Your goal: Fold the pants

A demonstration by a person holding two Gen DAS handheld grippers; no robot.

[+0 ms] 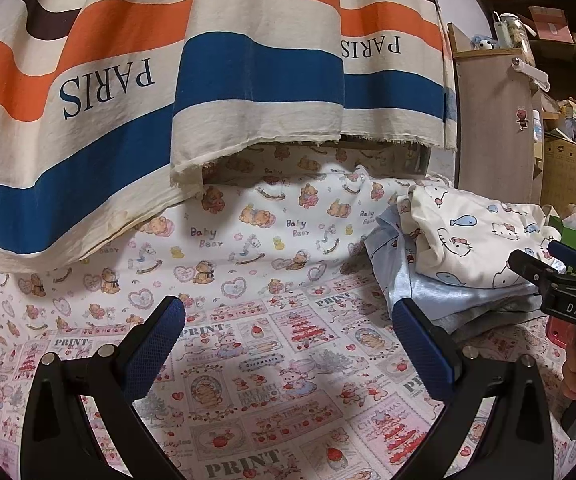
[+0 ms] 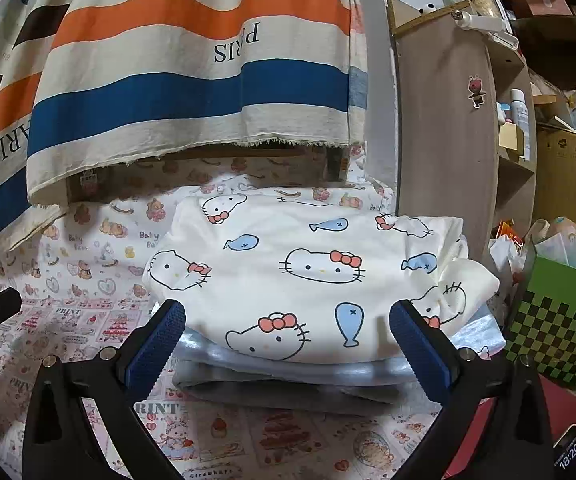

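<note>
The left gripper has its jaws spread wide over the printed sheet, holding nothing. The right gripper is also wide open, its blue fingers on either side of the near edge of the folded white cartoon-cat pants, which top a small clothes pile. Behind hangs a striped cloth; a wooden shelf stands to the right.

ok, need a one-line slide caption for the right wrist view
Open right gripper faces a folded white cat-and-fish print garment topping a pale blue and grey clothes stack on the patterned bedsheet.
</note>
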